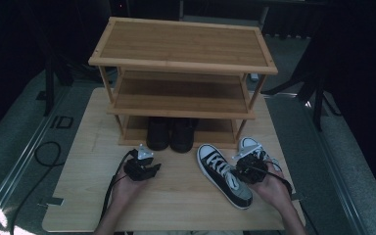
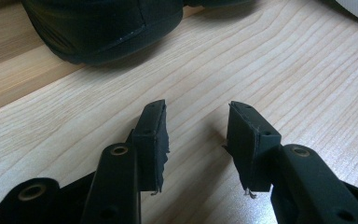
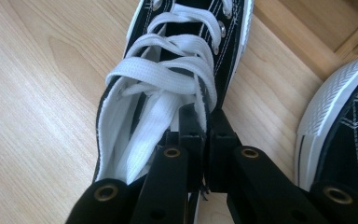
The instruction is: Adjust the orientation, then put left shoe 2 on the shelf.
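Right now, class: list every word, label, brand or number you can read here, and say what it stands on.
"ID": pale letters on the grey floor, left of the table.
No brand or label can be read on the sneaker gripped by the right gripper, on its mate, the black shoes or the wooden rack.

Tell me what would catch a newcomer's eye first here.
The three-tier bamboo shoe rack at the table's far side, with black shoes on its bottom shelf. In front, the right gripper is shut on the side wall of a black-and-white sneaker, its mate close behind. The left gripper is open over bare table.
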Demonstrator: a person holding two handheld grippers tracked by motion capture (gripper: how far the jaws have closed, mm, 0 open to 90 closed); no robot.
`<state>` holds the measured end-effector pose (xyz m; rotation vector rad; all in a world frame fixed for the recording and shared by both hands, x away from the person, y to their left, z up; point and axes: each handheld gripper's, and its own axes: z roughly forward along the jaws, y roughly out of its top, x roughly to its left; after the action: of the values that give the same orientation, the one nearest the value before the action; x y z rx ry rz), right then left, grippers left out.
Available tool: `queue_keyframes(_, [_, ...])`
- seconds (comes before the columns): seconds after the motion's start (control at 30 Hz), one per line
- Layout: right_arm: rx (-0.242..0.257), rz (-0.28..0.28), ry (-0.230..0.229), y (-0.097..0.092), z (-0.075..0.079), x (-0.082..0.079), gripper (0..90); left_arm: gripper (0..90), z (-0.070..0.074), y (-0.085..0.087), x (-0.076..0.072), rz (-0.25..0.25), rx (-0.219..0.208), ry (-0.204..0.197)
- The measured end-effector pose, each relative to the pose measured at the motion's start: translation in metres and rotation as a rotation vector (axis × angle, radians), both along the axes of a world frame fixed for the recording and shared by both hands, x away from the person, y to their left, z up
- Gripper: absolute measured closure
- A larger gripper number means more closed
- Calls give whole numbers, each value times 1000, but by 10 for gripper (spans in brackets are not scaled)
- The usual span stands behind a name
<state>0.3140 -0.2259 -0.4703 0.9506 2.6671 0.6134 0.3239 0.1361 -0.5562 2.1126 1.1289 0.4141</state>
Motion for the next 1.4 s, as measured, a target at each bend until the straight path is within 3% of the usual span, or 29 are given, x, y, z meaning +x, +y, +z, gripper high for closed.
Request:
queue_keyframes(0.53, [9, 64, 6, -1, 11, 0, 880, 582, 0, -2, 0, -1, -1, -4])
queue_keyframes(1.4, [100, 128, -2, 8, 51, -2, 880, 581, 0, -2, -1, -6, 1, -4])
